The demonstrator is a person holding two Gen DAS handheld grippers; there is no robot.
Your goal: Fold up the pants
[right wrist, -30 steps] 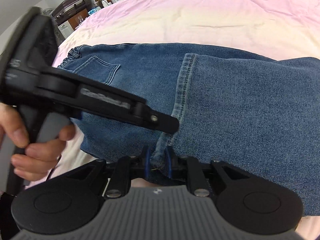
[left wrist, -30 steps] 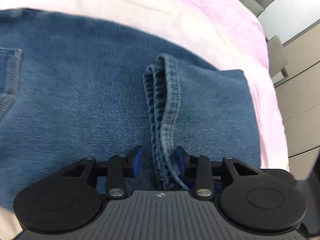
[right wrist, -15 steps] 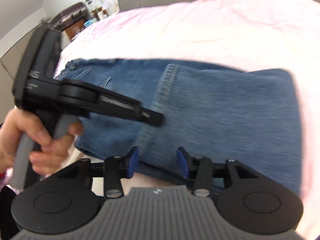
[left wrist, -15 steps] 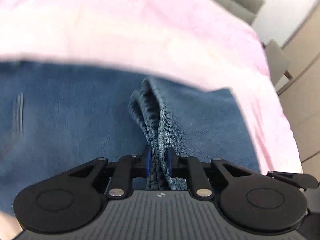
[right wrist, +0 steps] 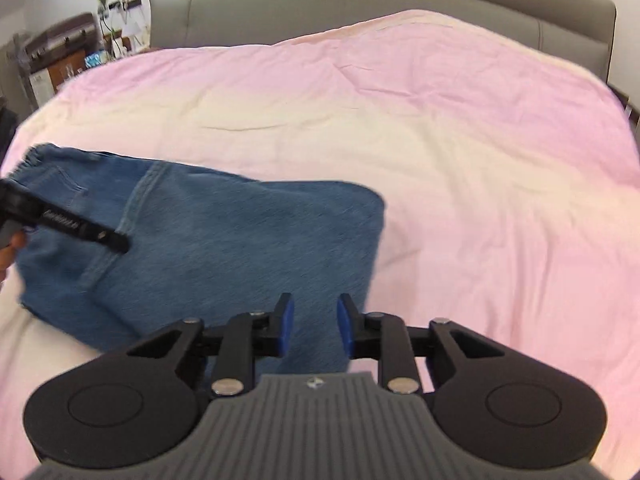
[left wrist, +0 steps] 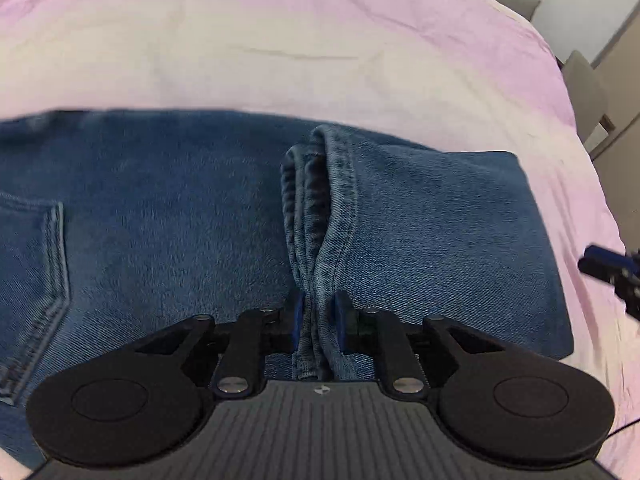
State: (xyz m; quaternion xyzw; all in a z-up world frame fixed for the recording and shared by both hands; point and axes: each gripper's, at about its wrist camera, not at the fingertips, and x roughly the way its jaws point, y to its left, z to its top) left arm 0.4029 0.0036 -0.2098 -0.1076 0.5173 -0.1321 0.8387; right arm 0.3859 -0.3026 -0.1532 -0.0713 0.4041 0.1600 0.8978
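Note:
Blue denim pants [left wrist: 160, 232] lie folded on the pink bedspread; they also show in the right wrist view [right wrist: 240, 240]. My left gripper [left wrist: 318, 322] is shut on the bunched leg hems [left wrist: 320, 208], which stand up as a ridge over the lower layer. A back pocket [left wrist: 32, 248] shows at the left. My right gripper [right wrist: 314, 330] is open and empty, above the near right corner of the pants. The left gripper's finger [right wrist: 80, 228] reaches in from the left in the right wrist view.
The pink and cream bedspread [right wrist: 440, 140] stretches far and right of the pants. A grey headboard [right wrist: 360, 8] stands at the back. A dresser with clutter [right wrist: 60, 56] is at the far left. Cabinets [left wrist: 616, 92] stand beyond the bed's right edge.
My left gripper closed on the leg hems and holds them. My right gripper let go of the pants' edge, opened, and pulled back to the right.

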